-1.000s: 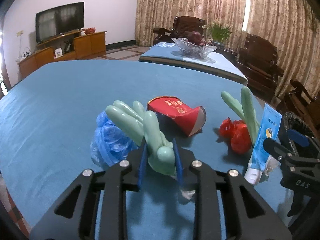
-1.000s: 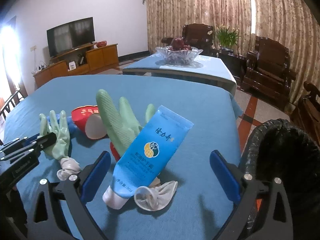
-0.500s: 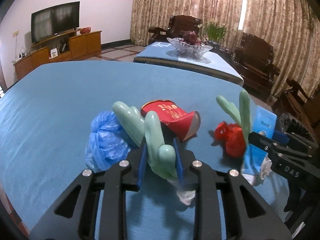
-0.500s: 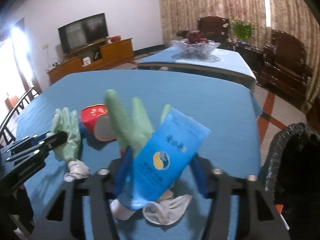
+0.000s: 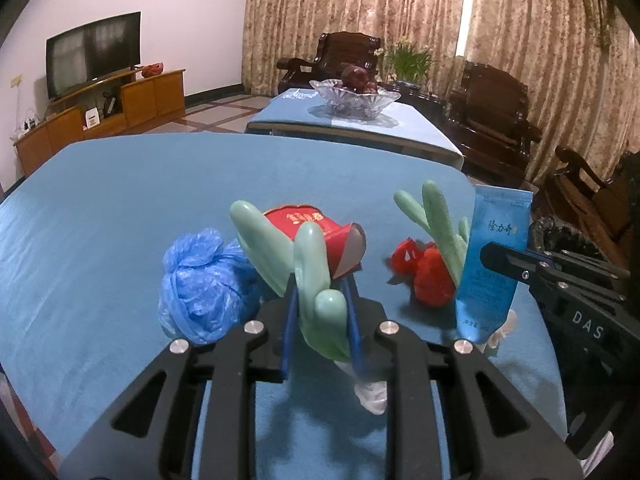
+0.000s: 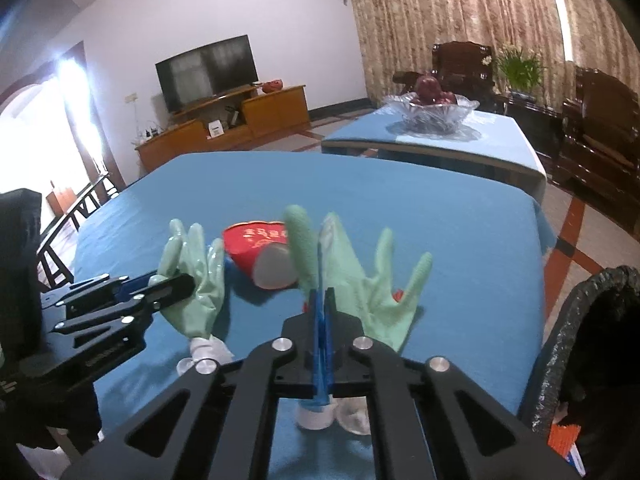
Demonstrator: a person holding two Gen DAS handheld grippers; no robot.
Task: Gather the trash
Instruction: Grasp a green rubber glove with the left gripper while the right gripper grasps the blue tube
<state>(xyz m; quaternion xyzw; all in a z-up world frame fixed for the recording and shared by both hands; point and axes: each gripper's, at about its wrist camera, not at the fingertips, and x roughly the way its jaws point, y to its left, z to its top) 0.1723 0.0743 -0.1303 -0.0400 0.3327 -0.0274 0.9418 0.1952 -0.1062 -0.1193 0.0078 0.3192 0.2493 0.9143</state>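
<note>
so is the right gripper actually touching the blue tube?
Touching. The left wrist view shows the right gripper clamped across the blue tube; the right wrist view shows its blue edge pinched between shut jaws.

Both wrist cameras look forward and downward, close over the blue table [image 5: 100, 200]; both show the red cup [image 5: 320, 236] [image 6: 260, 240].

Glass fruit bowl [image 5: 354, 98] on far blue table [image 5: 400, 128]; TV [image 5: 94, 52] above wooden cabinet [image 5: 120, 108]; dark wooden armchairs [image 5: 488, 120] before patterned curtains [image 5: 320, 12].
</note>
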